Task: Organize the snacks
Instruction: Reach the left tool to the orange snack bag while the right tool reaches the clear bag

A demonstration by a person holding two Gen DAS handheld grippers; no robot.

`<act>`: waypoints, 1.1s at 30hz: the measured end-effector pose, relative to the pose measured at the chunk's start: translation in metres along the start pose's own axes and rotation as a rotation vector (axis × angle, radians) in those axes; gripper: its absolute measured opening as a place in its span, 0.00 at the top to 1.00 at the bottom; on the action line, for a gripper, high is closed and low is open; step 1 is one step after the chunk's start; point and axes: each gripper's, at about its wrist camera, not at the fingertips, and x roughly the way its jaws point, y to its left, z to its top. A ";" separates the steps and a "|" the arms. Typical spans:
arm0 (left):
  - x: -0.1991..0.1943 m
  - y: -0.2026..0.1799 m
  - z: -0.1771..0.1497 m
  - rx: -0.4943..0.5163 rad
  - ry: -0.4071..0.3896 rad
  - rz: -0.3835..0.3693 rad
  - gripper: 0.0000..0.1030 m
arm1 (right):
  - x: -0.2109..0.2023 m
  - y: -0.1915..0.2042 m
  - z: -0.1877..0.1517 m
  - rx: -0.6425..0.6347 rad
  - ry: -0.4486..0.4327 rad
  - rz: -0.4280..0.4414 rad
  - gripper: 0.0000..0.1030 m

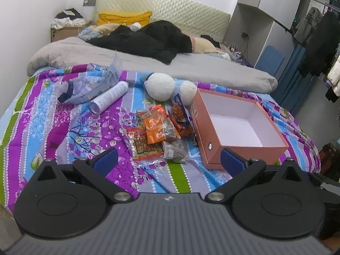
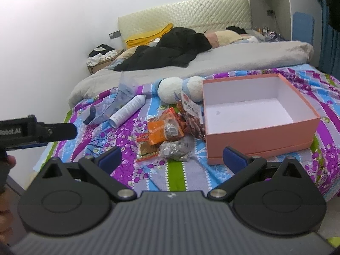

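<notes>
So far nothing looks packed: the pink box [image 1: 242, 146] sits open and empty on the patterned bedspread [image 1: 89, 127], to the right of the snack pile [image 1: 161, 127], which lies loose just beside its left wall. Nearest in that pile are a grey crinkled packet [image 1: 174, 150] and a red biscuit packet [image 1: 144, 146]; orange packets [image 2: 164, 130] sit on top, and a red-and-white bag [image 2: 192, 114] leans against the box. Farther off lie a white spray can [image 1: 110, 96], a clear plastic bag [image 1: 95, 85] and a plush toy [image 1: 161, 86], none of them snacks as far as I can tell.

Both tools hover short of the pile. The left gripper [image 1: 169, 159] has its fingers spread wide with nothing between them; the right gripper [image 2: 172, 158] is likewise wide apart and empty.

I judge this to be the start, the reach for a first packet. The next move calls for lowering one gripper over a near packet, probably the grey one, pinching its crinkled edge without dragging its neighbours, then carrying it right, over the box wall.
</notes>
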 end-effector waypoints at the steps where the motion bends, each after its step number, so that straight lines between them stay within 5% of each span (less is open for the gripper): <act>1: 0.002 0.001 0.000 -0.005 0.006 -0.005 0.00 | 0.001 0.000 0.000 -0.002 0.006 0.010 0.00; 17: 0.032 0.014 0.007 -0.002 0.043 -0.027 0.00 | 0.020 -0.002 -0.001 0.014 0.019 0.041 0.00; 33: 0.113 0.042 0.010 -0.031 0.075 -0.030 0.01 | 0.073 -0.001 -0.012 -0.019 0.082 0.066 0.10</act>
